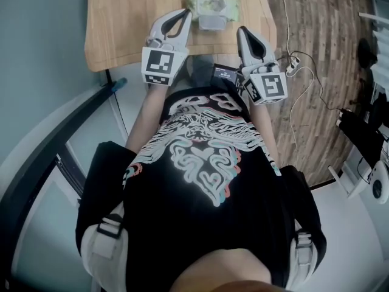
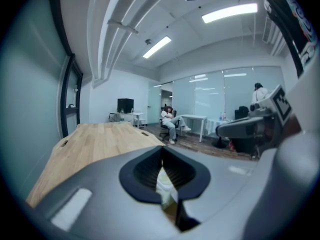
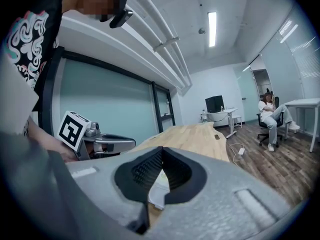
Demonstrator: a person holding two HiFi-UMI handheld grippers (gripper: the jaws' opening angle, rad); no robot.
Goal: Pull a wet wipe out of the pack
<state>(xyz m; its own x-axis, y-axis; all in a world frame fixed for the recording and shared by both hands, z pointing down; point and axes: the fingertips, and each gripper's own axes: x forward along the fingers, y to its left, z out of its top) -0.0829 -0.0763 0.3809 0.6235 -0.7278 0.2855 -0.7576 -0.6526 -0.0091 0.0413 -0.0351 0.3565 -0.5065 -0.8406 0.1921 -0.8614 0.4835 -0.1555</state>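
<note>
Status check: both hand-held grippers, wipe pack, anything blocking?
Left hand-held gripper shut, empty, tip beside wet wipe pack. Right hand-held gripper shut, empty. Pack on table, no wipe out. Nothing in the way.

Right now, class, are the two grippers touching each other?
Apart. The head view shows the left gripper and the right gripper clearly separated, with the wipe pack lying between their tips.

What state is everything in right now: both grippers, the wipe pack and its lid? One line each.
left gripper: shut, nothing held, tip close to the pack's left end; contact unclear.
right gripper: shut, nothing held, apart from the pack.
wet wipe pack: lying flat on the table, no wipe visibly pulled out.
lid: seems flipped open toward the person; hard to be sure.
</note>
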